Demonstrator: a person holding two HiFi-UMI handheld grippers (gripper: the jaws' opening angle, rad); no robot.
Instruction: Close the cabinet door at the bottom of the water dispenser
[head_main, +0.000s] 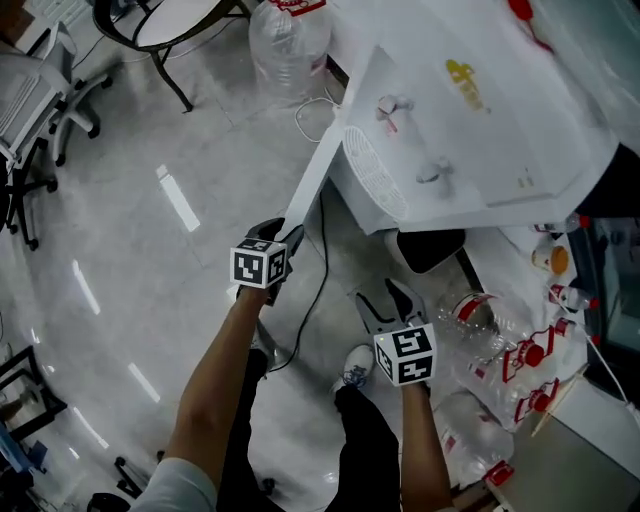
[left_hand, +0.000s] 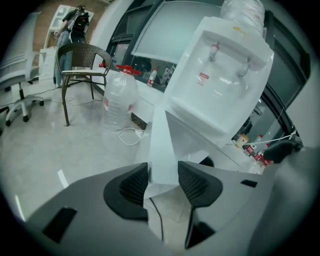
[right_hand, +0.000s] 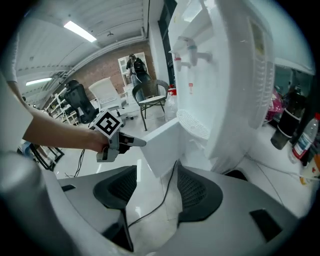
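Fingers (left_hand: 131, 184) of the left gripper (head_main: 283, 243) pinch the free edge of the cabinet door (head_main: 315, 177), swung wide open from the water dispenser (head_main: 470, 110), right gripper (head_main: 378, 296) idle with jaws apart, so the whole closing swing looks yet to come.

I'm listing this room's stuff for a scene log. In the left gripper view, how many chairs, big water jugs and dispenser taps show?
Chairs: 2, wicker chair and office chair
Water jugs: 2, floor jug and jug atop the dispenser, top jug
Taps: 2, left tap and right tap
Total: 6
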